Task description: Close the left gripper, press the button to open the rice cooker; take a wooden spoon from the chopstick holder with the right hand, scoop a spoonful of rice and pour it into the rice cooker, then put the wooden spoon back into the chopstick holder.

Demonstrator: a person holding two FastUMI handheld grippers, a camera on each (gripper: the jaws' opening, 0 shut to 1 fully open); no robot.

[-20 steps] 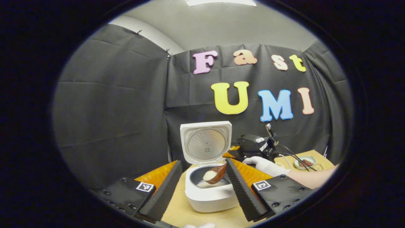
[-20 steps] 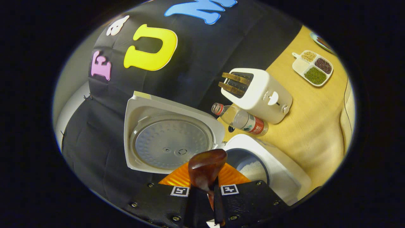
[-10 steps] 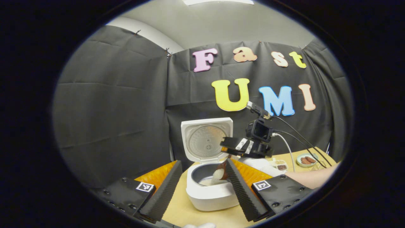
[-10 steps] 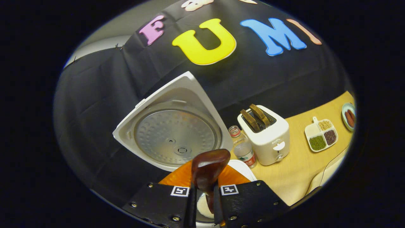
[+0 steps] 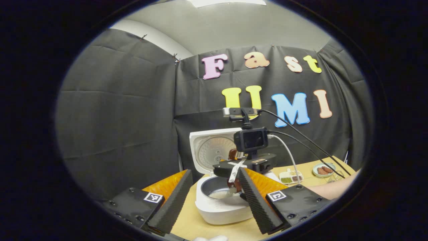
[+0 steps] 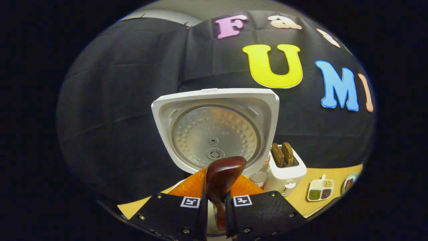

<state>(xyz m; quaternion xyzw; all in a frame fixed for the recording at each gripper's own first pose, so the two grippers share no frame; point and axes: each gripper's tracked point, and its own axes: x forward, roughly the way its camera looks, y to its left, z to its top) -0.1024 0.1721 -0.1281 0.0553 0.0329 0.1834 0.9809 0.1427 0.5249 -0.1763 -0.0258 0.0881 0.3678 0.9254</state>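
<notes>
So the rice cooker (image 5: 220,204) sits open in front of us with its lid (image 6: 215,129) standing straight up at the back; there's rice lying in the pot, as the left gripper view shows. Our right gripper (image 6: 215,201) is clamped on the wooden spoon (image 6: 222,175); the handle runs between the two fingers and the bowl sticks out forward past the tips, so its long axis lines up with the fingers. In the left gripper view that same spoon hangs over the right side of the pot, just above the rim. Our left gripper (image 5: 214,197) is spread wide with nothing in it, the cooker framed between its fingers. We'd guess the pour is about done; next is the chopstick holder, and we can't spot it from here, so the spoon's heading is the thing to watch.
</notes>
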